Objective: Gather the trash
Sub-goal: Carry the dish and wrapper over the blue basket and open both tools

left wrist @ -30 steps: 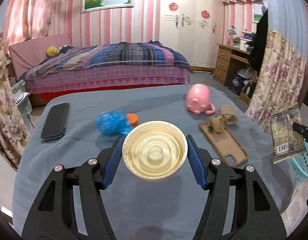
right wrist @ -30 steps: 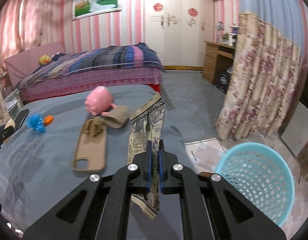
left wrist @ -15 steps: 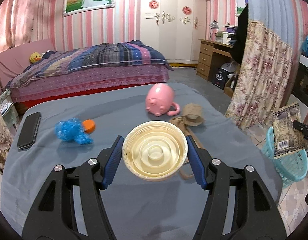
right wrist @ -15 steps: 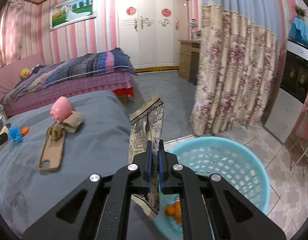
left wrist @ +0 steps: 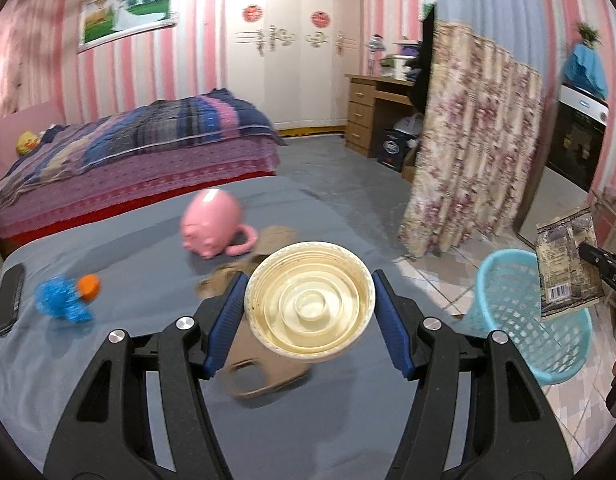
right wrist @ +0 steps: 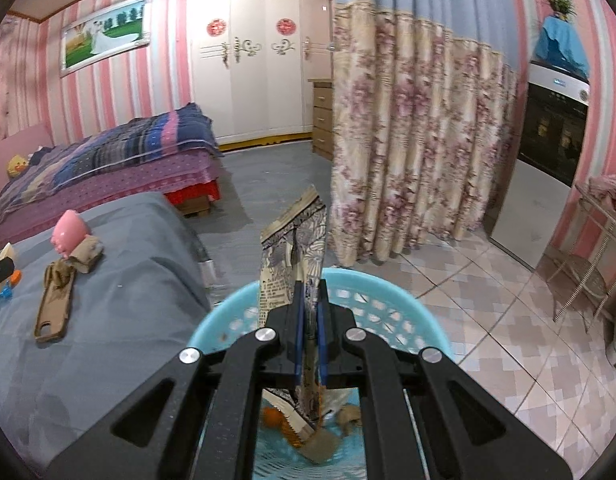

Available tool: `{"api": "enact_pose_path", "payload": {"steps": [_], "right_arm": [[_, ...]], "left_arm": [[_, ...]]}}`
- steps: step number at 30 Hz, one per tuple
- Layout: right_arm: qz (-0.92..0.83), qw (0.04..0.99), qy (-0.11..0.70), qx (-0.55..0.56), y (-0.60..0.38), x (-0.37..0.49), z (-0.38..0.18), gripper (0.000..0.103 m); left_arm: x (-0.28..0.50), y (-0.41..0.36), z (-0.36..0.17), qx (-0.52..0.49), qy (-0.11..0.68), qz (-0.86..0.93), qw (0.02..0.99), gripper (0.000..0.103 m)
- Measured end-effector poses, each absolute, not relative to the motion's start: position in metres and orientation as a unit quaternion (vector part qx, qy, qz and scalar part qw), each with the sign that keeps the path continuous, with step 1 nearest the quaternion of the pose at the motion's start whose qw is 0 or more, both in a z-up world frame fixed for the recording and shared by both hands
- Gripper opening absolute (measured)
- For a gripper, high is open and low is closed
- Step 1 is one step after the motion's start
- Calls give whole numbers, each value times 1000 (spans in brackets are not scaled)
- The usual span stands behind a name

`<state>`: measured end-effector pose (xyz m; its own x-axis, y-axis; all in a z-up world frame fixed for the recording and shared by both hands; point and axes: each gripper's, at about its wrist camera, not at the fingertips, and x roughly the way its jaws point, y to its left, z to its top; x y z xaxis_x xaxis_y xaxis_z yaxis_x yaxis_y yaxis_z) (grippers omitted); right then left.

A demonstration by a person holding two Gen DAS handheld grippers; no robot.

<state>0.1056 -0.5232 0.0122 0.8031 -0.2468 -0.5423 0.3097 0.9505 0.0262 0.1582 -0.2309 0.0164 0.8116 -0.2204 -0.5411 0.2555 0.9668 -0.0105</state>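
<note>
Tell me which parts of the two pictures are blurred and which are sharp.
Left wrist view: the pig mug and blue toy are smeared, while the cup in the tongs is sharp. Right wrist view: mostly sharp, wrapper and basket clear; both bend at the edges.

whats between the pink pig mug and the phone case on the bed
A crumpled tan wad lies between the pink pig mug and the phone case, touching the mug and overlapping the case's top end. The right wrist view shows it best.
</note>
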Motion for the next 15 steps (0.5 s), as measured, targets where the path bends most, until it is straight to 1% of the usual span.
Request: {"api": "enact_pose_path", "payload": {"steps": [3, 12, 15], "right_arm": [[-164, 944, 280, 60, -538, 97, 9, 6], [-199, 934, 288, 69, -576, 80, -7, 6], [-205, 931, 292, 72, -586, 76, -13, 6]], "left_arm": [[161, -258, 11, 37, 283, -150, 947, 61], [158, -374, -20, 68, 293, -256, 919, 61], [155, -400, -29, 73, 296, -281, 910, 61]]}}
